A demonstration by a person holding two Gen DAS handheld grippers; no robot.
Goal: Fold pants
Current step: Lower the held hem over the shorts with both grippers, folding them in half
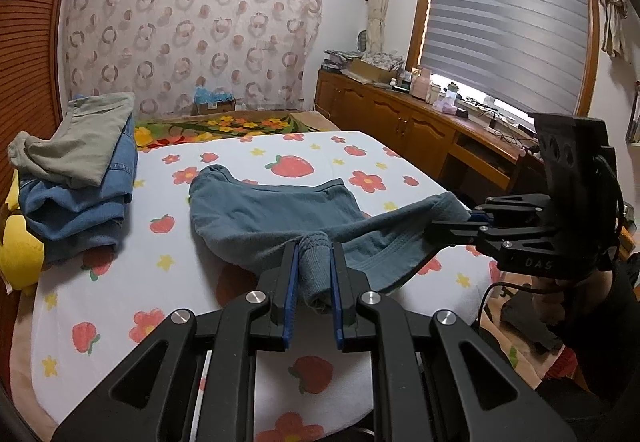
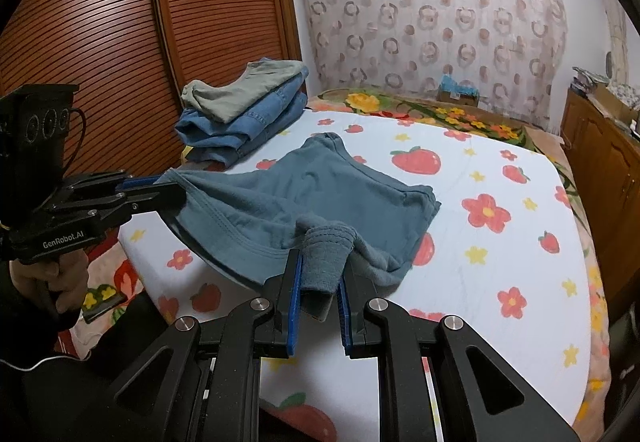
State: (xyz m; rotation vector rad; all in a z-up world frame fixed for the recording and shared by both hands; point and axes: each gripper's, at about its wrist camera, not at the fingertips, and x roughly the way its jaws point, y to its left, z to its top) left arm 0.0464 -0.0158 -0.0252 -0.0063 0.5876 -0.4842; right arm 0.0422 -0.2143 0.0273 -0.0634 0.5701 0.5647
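Teal-grey pants [image 1: 272, 214] lie folded on the strawberry-print bed sheet [image 1: 120, 282], their near end lifted off the sheet. My left gripper [image 1: 313, 250] is shut on a ribbed cuff [image 1: 314, 266] that stands between its blue pads. To the right, my right gripper [image 1: 452, 216] pinches the other corner of the lifted end. In the right wrist view the pants [image 2: 320, 186] stretch between my right gripper [image 2: 322, 258], shut on a ribbed cuff [image 2: 326, 262], and my left gripper [image 2: 172, 188] at the left, held by a hand [image 2: 68, 278].
A stack of folded clothes [image 1: 80, 178], grey-green on denim, sits at the sheet's far left corner. A yellow plush [image 1: 20, 242] lies beside it. A slatted wooden wardrobe [image 2: 100, 22] stands on the left, and a wooden cabinet [image 1: 400, 122] with clutter runs along the right.
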